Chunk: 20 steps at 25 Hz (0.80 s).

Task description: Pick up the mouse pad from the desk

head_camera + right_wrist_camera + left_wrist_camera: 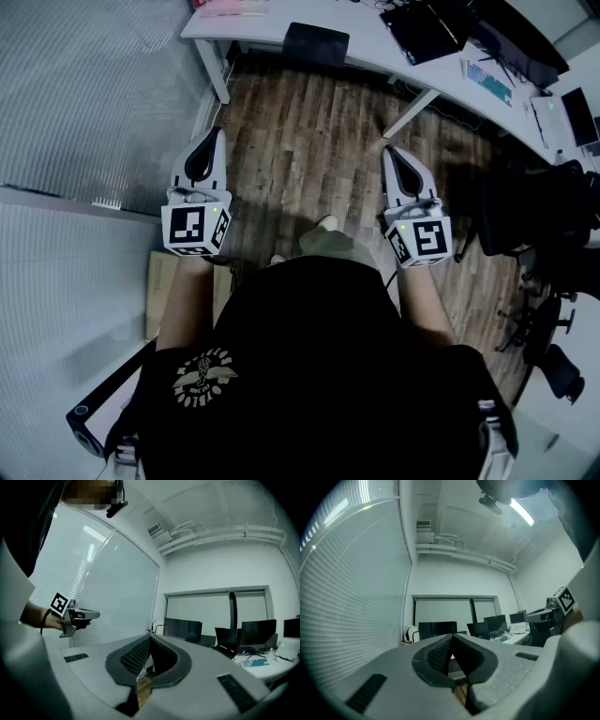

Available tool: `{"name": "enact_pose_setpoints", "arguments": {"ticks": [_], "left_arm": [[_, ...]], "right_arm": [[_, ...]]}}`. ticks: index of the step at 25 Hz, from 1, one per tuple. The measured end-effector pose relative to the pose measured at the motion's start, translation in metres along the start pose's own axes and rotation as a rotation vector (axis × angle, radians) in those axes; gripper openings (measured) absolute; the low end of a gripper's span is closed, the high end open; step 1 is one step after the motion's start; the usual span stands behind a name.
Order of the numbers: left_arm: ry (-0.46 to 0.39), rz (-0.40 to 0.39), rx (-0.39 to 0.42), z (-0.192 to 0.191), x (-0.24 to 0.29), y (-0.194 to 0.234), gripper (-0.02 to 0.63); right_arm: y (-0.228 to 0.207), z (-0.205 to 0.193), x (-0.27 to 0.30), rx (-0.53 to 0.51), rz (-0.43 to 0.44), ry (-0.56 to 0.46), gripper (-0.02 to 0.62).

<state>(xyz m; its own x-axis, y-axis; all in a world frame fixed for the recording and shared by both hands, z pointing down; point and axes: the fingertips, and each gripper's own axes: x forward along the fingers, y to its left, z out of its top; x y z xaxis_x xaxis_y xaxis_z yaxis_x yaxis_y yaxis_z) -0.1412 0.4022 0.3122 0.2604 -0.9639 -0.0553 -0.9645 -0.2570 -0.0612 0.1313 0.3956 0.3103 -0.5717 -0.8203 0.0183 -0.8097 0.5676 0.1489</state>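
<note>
In the head view a dark flat rectangle (317, 43), apparently the mouse pad, lies at the front edge of the white desk (281, 21) far ahead. Both grippers are held level over the wooden floor, well short of the desk. My left gripper (208, 141) is shut with nothing in it, and its own view shows the jaws of the left gripper (451, 637) meeting at a point. My right gripper (392, 154) is likewise shut and empty, as the right gripper (150, 640) shows in its own view. The pad does not show in either gripper view.
A black slab (419, 28), a keyboard (487, 82) and monitors (437, 630) are on the desk. Black office chairs (525, 220) stand at the right. A glass wall with blinds (84, 103) runs along the left. A cardboard sheet (165, 286) lies on the floor.
</note>
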Motion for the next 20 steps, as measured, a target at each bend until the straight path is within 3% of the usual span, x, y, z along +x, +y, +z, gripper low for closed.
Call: {"name": "enact_pose_setpoints", "arguments": {"ticks": [9,20], "left_arm": [[0.008,0.0,0.018,-0.006,0.036,0.002,0.008],[0.068,0.038,0.012,-0.029,0.111,0.037,0.008]], "right_arm": [[-0.025,-0.016,0.024,0.065,0.018,-0.014,-0.002],[-0.085,-0.035,0.107,0.122,0.013,-0.025,-0.002]]}}
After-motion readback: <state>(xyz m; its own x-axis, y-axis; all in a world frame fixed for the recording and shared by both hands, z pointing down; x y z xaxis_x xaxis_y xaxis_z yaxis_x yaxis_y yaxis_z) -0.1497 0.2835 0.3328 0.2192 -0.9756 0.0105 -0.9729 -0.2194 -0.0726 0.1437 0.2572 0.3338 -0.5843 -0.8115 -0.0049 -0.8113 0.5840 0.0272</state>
